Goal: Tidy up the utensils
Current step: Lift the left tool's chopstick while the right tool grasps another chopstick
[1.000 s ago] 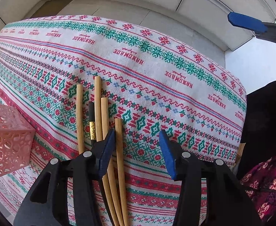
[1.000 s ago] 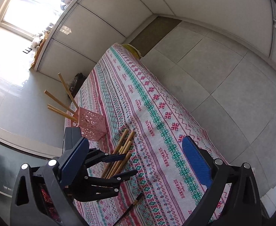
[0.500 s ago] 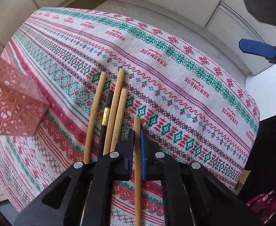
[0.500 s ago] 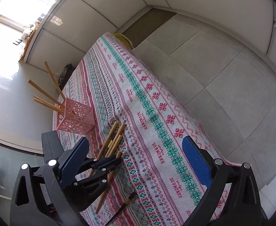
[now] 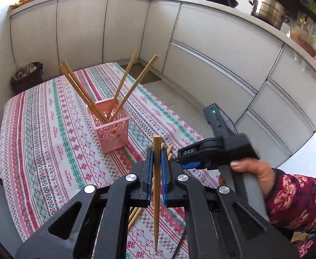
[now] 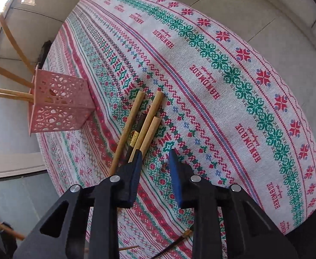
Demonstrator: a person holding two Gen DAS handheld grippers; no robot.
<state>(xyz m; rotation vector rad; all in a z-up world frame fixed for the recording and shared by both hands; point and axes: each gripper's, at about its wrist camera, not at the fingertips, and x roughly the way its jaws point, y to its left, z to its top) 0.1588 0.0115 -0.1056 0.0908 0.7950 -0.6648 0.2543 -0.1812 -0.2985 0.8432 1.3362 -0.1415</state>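
Left gripper (image 5: 157, 168): I have it pinching one chopstick (image 5: 156, 194) between its blue pads, held up off the cloth and nearly upright, blunt end above the pads, thin tip pointing down.

Right gripper (image 6: 154, 166): I see its jaws spread with nothing between them, low over the cloth; the left pad sits just at the near ends of the loose sticks. In the left view it shows as a black body (image 5: 211, 151) held in my hand (image 5: 252, 172).

Loose sticks (image 6: 145, 125): I count three pale wooden ones and one dark one with a gold band (image 6: 135, 137), lying side by side on the cloth, blunt ends pointing away from the right camera.

Basket (image 5: 111, 127): pink, pierced pattern, standing on the cloth just beyond the loose sticks; I see four sticks (image 5: 123, 90) leaning out of it at angles.

Tabletop (image 6: 222, 75): covered by a cloth with red and green bands and the word HANDMADE.

Near edge: one more dark stick (image 6: 175, 243) lies on the cloth under the right gripper, partly hidden.

Background: white cabinets (image 5: 211, 49) and a steel pot (image 5: 268, 8) on the counter.
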